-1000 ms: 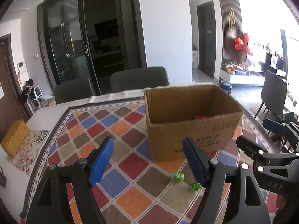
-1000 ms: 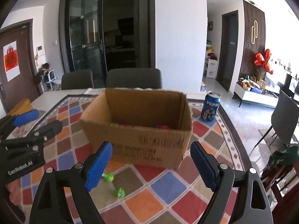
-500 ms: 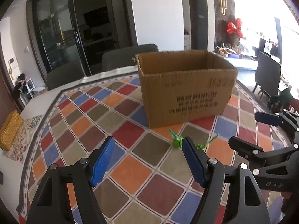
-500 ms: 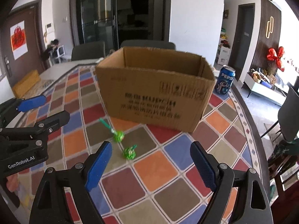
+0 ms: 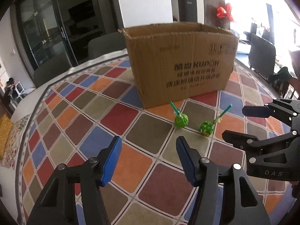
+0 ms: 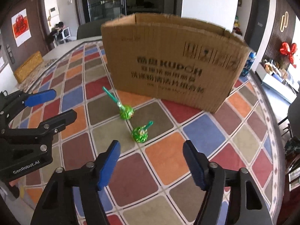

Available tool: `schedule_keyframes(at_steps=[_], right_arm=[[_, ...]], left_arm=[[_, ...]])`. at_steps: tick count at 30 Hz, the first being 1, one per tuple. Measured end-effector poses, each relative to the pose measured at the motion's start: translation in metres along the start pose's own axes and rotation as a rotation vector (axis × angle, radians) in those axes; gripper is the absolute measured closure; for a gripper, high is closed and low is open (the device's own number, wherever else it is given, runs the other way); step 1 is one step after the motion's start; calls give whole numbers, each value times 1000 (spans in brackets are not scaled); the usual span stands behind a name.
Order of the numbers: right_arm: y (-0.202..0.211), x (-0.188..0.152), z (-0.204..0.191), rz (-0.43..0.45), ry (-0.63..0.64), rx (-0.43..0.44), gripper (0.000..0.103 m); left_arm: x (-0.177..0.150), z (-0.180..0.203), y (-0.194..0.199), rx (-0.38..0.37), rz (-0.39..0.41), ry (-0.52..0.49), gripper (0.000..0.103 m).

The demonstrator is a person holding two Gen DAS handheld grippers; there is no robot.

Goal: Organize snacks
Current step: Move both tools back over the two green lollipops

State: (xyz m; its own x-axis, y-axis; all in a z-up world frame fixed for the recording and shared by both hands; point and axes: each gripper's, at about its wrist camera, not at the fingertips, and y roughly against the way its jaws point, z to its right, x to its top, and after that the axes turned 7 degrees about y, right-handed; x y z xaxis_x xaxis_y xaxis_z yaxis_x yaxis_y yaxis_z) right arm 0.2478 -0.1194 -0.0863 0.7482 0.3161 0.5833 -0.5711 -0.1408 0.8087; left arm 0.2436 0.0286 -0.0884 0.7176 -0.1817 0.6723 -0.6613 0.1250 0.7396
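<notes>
Two green-wrapped lollipops lie on the checkered tablecloth just before a brown cardboard box (image 5: 180,63) (image 6: 168,61). One lollipop (image 5: 181,121) (image 6: 127,112) is nearer the box. The other lollipop (image 5: 206,128) (image 6: 139,134) lies beside it. My left gripper (image 5: 149,146) hovers low over the cloth, short of the lollipops; its jaws are closing with nothing between them. My right gripper (image 6: 151,146) hangs just short of the second lollipop, its jaws also closing on nothing. Each gripper shows at the edge of the other's view.
A blue soda can (image 6: 248,63) stands behind the box's right corner. A yellow box (image 6: 28,68) sits at the table's far left. Dark chairs (image 5: 105,45) line the far side, and another chair (image 5: 262,56) stands off to the right.
Both grippers have sunk toward the table and tipped down, so the box's inside is out of sight. Both pairs of jaws have narrowed. The lollipops now lie close ahead.
</notes>
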Motion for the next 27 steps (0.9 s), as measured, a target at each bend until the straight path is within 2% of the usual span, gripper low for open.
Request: schedule_keyframes(at_steps=[4,13,16,19,27], right_arm=[[-12,0,1,-25,4,13,40],[-27,6,2,-33,3,28,40],[-32,8,0,-35,15,33,40],[-36,9,0,-40,19,38,44],[-51,10,5,-72,4,75,50]], left_arm=[[0,1,-15,-29,-22,-11,47],[9,7,-46,-149,-56,-72,52],[12,12,-53,-169,-60,-108,52],[15,16,-61,-177,-69,-129,52],[23,25,-74,-205,-72,-116,56]])
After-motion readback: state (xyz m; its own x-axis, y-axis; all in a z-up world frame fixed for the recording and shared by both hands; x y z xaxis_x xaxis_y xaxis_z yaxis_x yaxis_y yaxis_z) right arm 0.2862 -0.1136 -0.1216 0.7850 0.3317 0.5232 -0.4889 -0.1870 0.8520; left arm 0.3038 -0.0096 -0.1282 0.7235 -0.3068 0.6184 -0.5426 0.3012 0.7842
